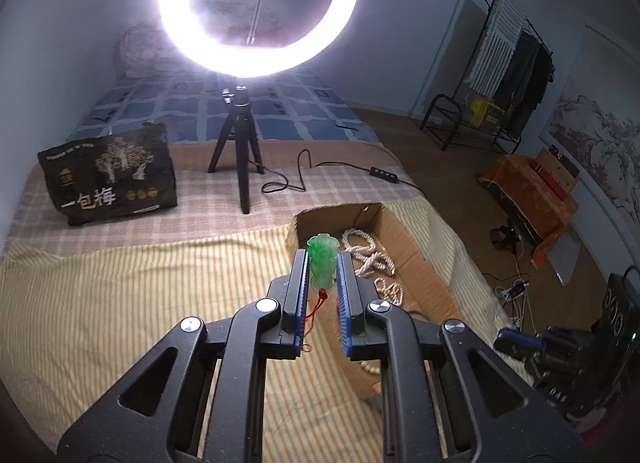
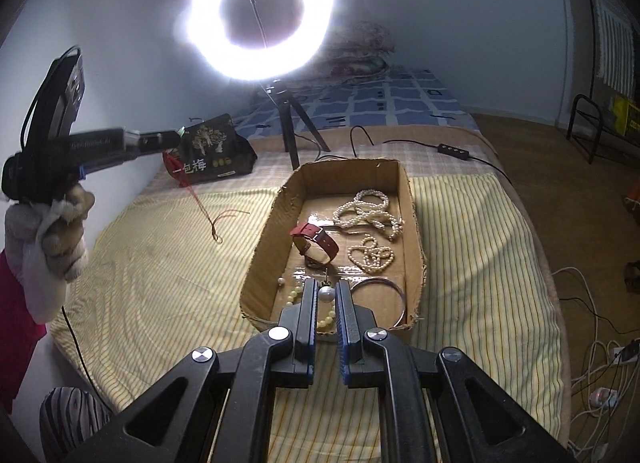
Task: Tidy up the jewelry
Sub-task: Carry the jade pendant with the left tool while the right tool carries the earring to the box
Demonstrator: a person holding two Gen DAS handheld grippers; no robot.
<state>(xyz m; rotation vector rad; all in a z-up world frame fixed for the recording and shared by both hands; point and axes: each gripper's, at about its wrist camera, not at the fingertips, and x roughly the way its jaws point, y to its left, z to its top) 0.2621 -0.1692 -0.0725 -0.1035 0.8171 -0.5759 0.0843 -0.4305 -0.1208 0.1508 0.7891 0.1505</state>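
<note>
The landmark is the cardboard box (image 2: 412, 223), which lies open-topped on the striped cloth (image 2: 168, 271) covering the bed. Inside the box, toward its far end, rest the pearl strands (image 2: 368, 211). A red watch (image 2: 314, 247) stands near the middle of the box, and a metal bangle (image 2: 384, 295) lies at the near end. A string of yellowish beads (image 2: 296, 293) also lies at the near end of the box.

Step in hand, as judged: both tools carry one piece each toward or over the box for placing. The sorting is partly done, since several pieces already lie in the box.

The left gripper (image 1: 323, 263) is clamped narrowly on a green jade pendant (image 1: 322, 263). The pendant stands upright between the pads, in front of the box's near-left corner. Its red cord (image 1: 316, 309) hangs down from the pendant; in the right wrist view the cord trails onto the cloth left of the box.

The right gripper (image 2: 326, 295) is clamped narrowly on a pearl earring (image 2: 326, 295), held above the near end of the box. A second pearl earring (image 2: 281, 281) appears to lie just inside the box's near-left wall.

Next move, as judged: lower each piece to a free patch of the box floor, clear of the strands and the watch, then release. The loose cord may snag on the box wall.
</note>
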